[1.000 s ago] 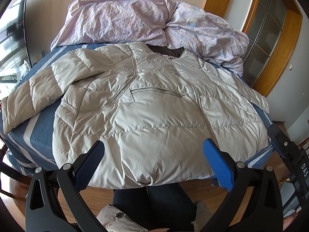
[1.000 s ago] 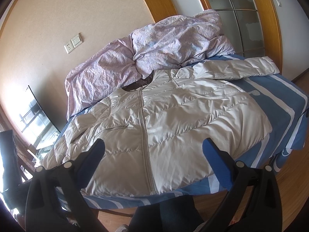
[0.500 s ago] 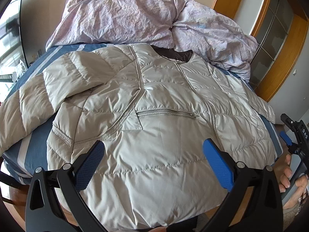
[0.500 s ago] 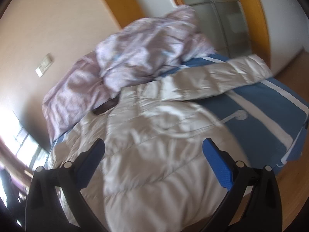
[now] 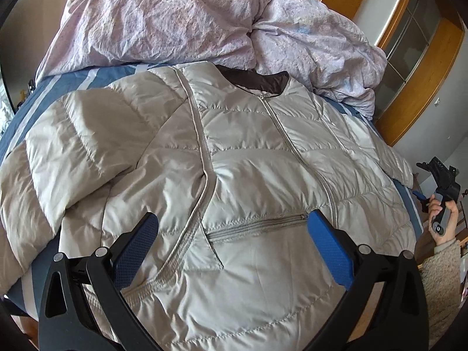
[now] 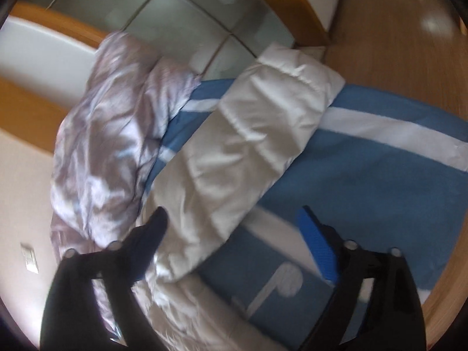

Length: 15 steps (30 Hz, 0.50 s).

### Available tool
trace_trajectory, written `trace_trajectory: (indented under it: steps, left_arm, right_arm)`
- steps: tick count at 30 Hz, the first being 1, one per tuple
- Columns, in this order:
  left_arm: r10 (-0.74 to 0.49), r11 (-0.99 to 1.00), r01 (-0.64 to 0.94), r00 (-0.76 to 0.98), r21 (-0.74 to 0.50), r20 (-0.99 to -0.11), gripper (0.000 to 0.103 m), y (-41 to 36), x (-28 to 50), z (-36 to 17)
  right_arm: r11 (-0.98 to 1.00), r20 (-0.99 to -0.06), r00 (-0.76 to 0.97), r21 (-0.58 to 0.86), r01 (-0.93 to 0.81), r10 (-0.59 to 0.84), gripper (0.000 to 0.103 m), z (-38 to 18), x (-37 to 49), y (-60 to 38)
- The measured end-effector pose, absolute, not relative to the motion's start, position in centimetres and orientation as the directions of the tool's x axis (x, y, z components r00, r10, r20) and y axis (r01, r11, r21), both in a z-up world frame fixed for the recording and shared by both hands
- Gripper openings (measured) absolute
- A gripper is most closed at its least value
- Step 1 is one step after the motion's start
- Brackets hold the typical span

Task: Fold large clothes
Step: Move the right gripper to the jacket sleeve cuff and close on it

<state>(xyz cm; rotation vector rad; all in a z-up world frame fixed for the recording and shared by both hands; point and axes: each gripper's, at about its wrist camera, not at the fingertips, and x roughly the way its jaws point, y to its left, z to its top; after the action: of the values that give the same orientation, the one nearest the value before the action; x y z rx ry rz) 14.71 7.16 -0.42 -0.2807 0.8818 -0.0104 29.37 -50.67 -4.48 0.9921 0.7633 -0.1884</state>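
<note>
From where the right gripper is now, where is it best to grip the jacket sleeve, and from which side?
Probably at the cuff end of the sleeve, coming in from the bed edge: it lies flat and straight on the blue sheet. The right gripper is closing, gripping nothing.

The right gripper (image 6: 231, 228), jaws closing on nothing, hung over the jacket sleeve (image 6: 248, 146) on the blue-striped bed (image 6: 380, 175).

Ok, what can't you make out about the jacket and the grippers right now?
- Jacket hem: left wrist view, cut off by the bottom edge and the left gripper.
- Left-hand sleeve cuff: left wrist view, runs off the frame edge.
- Sleeve detail: right wrist view, motion blur.
- Right gripper: closing, nothing visibly pinched.
</note>
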Motion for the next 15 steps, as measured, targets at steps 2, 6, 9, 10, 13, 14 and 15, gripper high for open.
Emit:
trace_trajectory:
  steps: [2,6,9,10,13,14,15]
  left_arm:
    - [-0.103,0.974,-0.090,0.648,-0.210,-0.754,0.102,6.9,15.3,-0.1]
    - [-0.069,0.983,-0.082,0.663,-0.164,-0.745,0.102,7.0,16.4,0.4]
    - [-0.045,0.986,-0.088,0.680,-0.142,-0.732,0.102,7.2,17.0,0.6]
    - [-0.043,0.987,-0.086,0.684,-0.139,-0.729,0.102,7.3,17.3,0.7]
    - [-0.049,0.986,-0.084,0.682,-0.145,-0.730,0.102,7.7,18.1,0.5]
    - [-0.058,0.985,-0.082,0.681,-0.155,-0.730,0.102,7.9,18.3,0.3]
    - [-0.067,0.983,-0.079,0.682,-0.165,-0.728,0.102,8.1,18.5,0.2]
  right_arm:
    - [0.507,-0.670,0.721,0.690,0.516,0.178,0.076,-5.5,30.3,-52.4]
    - [0.423,-0.685,0.710,0.700,0.576,0.165,0.064,-7.5,31.6,-55.2]
    - [0.364,-0.671,0.726,0.721,0.589,0.153,0.064,-8.6,31.9,-56.7]
    - [0.362,-0.672,0.729,0.718,0.595,0.134,0.064,-8.7,32.0,-57.0]
    - [0.369,-0.669,0.738,0.710,0.600,0.087,0.062,-8.9,32.6,-57.8]
    - [0.371,-0.669,0.740,0.707,0.602,0.072,0.061,-8.9,32.8,-58.0]
    - [0.371,-0.667,0.743,0.706,0.603,0.062,0.060,-8.9,33.0,-58.2]
